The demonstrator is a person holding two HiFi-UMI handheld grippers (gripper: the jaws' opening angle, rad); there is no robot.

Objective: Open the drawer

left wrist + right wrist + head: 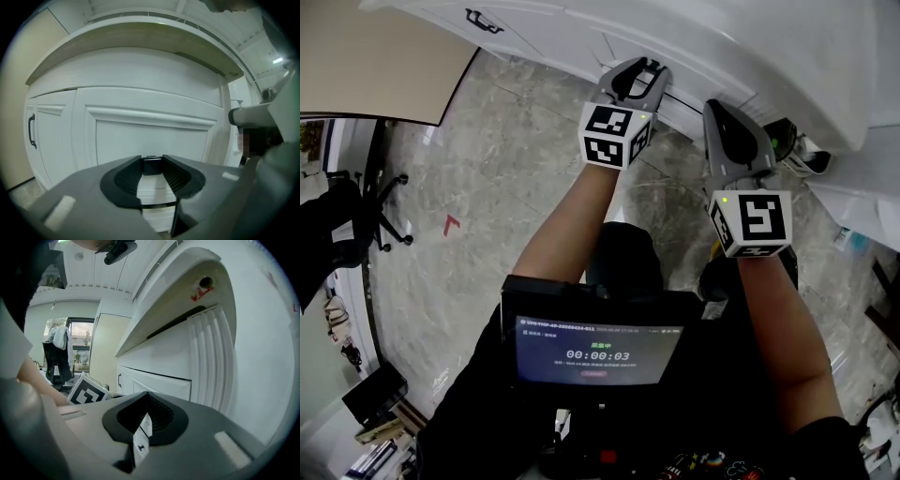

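Near cabinet [150, 133], left gripper [151, 161], jaws apart

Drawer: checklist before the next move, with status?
1. Left tongs jaws apart: ok.
2. Left tongs lined up on a handle: cannot tell; a dark piece sits between the tips, unclear what.
3. Drawer fronts ahead of the left tongs: ok, white fronts show through the gap.
4. Right tongs empty, jaws together: ok.
5. Right tongs apart from the left in the head view: ok.
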